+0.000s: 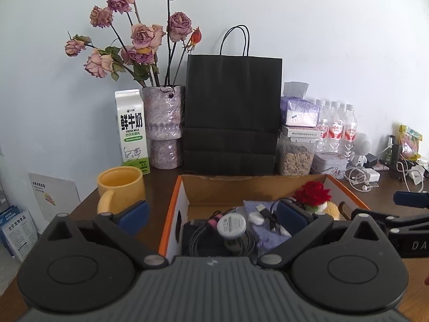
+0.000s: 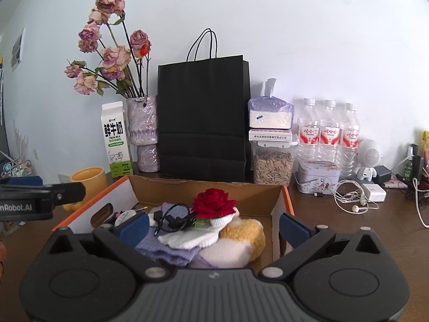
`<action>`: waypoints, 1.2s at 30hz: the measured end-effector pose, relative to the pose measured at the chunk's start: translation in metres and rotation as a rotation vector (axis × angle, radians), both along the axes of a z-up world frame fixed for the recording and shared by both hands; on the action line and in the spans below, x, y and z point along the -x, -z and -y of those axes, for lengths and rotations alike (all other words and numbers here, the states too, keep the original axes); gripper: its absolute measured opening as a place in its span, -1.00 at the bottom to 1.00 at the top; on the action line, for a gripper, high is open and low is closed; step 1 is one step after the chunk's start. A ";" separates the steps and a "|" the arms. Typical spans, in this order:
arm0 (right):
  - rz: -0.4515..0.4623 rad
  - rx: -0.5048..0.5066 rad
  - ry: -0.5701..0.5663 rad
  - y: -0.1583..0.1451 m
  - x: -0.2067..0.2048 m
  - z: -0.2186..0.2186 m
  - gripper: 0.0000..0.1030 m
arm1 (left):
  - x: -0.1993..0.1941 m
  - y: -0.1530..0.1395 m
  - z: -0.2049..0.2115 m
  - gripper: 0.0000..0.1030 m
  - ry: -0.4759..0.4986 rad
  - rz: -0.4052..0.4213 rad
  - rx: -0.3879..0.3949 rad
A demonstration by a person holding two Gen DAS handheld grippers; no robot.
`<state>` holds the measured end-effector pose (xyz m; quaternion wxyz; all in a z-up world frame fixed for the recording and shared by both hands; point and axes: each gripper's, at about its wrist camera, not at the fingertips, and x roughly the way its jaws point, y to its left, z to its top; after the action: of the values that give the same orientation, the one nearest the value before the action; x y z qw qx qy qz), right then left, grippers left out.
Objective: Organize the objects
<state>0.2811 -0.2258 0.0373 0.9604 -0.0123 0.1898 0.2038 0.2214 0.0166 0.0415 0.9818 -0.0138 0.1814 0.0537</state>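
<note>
Two tools hang wide open and empty: the left tool (image 1: pixel 211 214) over the cardboard box's (image 1: pixel 175 201) left wall, the right tool (image 2: pixel 213 226) over its right. The box, already packed, sits mid-bench before the black bag (image 1: pixel 232 112). Next, I judge, comes picking a loose item such as the earphones (image 2: pixel 354 201) near the bench's right edge.

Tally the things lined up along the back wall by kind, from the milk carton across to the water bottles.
Milk carton: 1
Vase of dried roses: 1
Black paper bag: 1
Tissue pack: 1
Flat white box under it: 1
Clear tub of seeds: 1
Water bottles: 3
Total: 9
</note>
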 end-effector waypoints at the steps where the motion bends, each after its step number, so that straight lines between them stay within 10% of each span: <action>1: -0.003 -0.001 0.000 -0.001 0.007 0.002 1.00 | 0.007 -0.001 0.000 1.00 0.002 -0.007 -0.003; 18: -0.071 0.025 -0.014 0.005 0.109 0.015 1.00 | 0.111 0.020 0.000 1.00 0.006 -0.118 0.031; 36: -0.059 0.027 -0.012 0.002 0.133 0.019 1.00 | 0.132 0.015 0.002 1.00 0.005 -0.109 0.034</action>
<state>0.1483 -0.2444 0.0351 0.9529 -0.0203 0.2205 0.2071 0.0891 0.0143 0.0268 0.9703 -0.0272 0.2356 0.0486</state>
